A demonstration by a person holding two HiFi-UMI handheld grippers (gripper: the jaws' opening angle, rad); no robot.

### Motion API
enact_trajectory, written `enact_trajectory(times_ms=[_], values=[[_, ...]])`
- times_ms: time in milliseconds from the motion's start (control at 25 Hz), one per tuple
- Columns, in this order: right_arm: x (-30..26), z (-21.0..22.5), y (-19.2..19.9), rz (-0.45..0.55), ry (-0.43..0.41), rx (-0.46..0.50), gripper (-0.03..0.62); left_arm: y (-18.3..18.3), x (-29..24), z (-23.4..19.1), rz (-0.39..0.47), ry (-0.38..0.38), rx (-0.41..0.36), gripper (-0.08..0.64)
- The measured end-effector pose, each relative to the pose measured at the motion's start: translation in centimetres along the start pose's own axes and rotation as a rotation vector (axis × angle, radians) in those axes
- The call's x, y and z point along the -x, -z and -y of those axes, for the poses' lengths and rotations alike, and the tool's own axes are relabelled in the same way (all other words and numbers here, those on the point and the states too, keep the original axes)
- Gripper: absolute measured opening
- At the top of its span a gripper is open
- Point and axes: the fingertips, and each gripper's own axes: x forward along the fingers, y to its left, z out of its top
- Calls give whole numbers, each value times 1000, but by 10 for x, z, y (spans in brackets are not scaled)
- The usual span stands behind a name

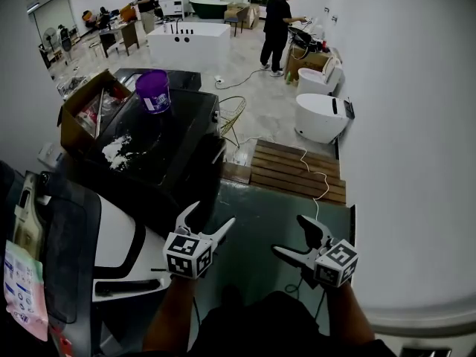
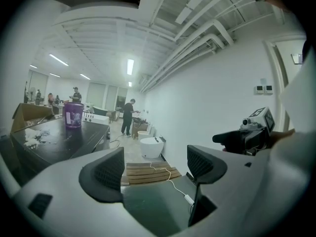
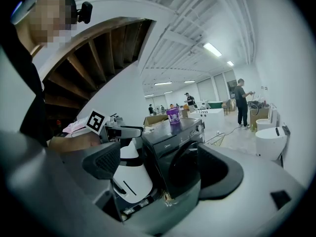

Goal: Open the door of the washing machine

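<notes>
The black front-loading washing machine [image 1: 167,143] stands left of centre with its door facing the green floor. In the right gripper view the machine [image 3: 170,142] shows its round door [image 3: 186,168] shut. My left gripper [image 1: 213,214] hovers open just in front of the machine's lower front, nothing between its fingers. My right gripper [image 1: 288,234] is open too, to the right over the floor and apart from the machine. The left gripper view looks past its open gripper [image 2: 155,169] down the room. The right gripper [image 3: 160,164] points at the door from a short distance.
A purple bucket [image 1: 154,90] stands on the machine's top. A white appliance [image 1: 111,244] sits at its near side, a cardboard box [image 1: 85,110] behind it. A wooden pallet [image 1: 297,171], a white cable [image 1: 316,181] and white toilets [image 1: 321,116] lie ahead. A wall [image 1: 416,125] runs along the right.
</notes>
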Motion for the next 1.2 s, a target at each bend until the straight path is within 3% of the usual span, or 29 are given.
enact_trajectory(times_ms=[200,440,840,1200], values=[[-12,37,-10,13,0,-31,495,-7,-36,-8,-50,10,-24,414],[-39,115,-24,44,-42,-85,491,-22,-111,-20,-50,13,-39,410],[-91,263,-92,18,-158,-71,474,-75,-242,-46,-90,-95,8,402],[-118,337,-103,-65,-266,-24,462,-80,-325,-54,-107,-153,80,385]])
